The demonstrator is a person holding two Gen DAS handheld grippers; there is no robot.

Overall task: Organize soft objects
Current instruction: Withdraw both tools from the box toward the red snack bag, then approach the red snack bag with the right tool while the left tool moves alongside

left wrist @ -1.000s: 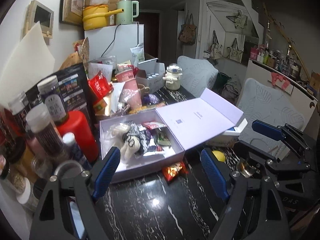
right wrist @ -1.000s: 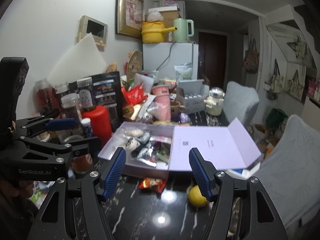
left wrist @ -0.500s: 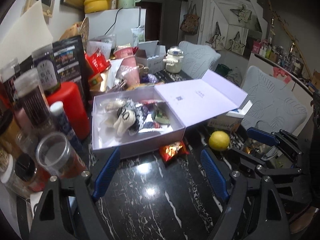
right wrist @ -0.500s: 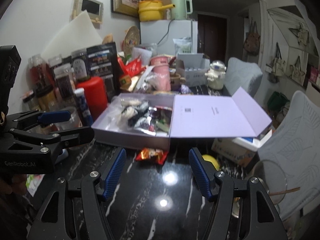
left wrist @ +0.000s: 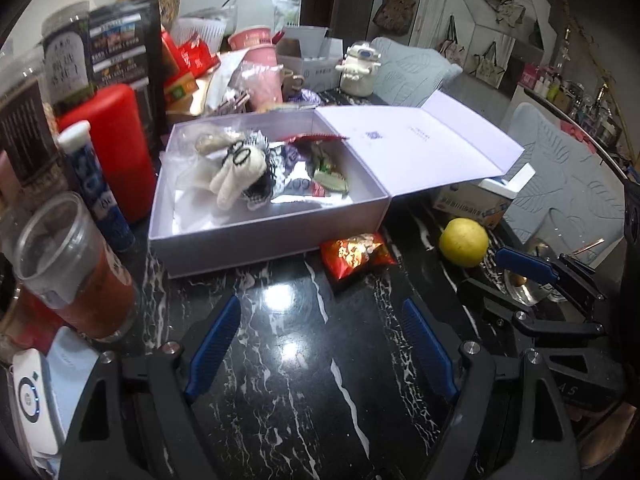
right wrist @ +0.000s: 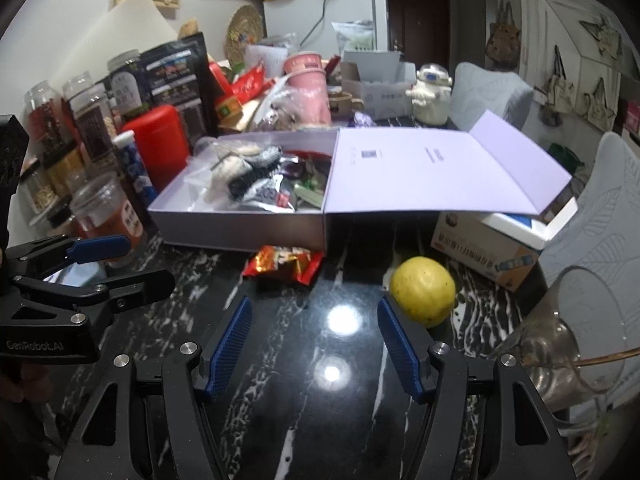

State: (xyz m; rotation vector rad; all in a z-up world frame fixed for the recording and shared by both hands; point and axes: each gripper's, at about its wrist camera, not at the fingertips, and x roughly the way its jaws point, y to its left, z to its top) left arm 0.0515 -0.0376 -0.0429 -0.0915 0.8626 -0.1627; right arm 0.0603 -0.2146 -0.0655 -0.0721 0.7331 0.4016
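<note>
An open lilac box [left wrist: 272, 236] [right wrist: 240, 232] stands on the black marble table [left wrist: 304, 380], its lid folded out to the right. In it lie a cream plush toy [left wrist: 236, 168] [right wrist: 228, 172] and several foil snack packets. A red snack packet [left wrist: 356, 252] [right wrist: 284, 262] lies on the table against the box's front wall. My left gripper [left wrist: 320, 304] is open above bare tabletop, short of the packet. My right gripper [right wrist: 314, 302] is open too, with nothing between its fingers. It is just right of the left gripper [right wrist: 128, 260], which shows at the left edge of its view.
A yellow lemon [left wrist: 464, 242] [right wrist: 424, 290] sits right of the packet. Jars, a red canister [left wrist: 116, 148] and a blue tube [left wrist: 96, 188] crowd the left. A clear glass [right wrist: 568, 340] and a printed carton [right wrist: 484, 248] stand at the right, with grey chairs beyond.
Both grippers have come down toward the tabletop and tipped further downward. The box, the red packet and the lemon now look nearer. Both gaps look unchanged.
</note>
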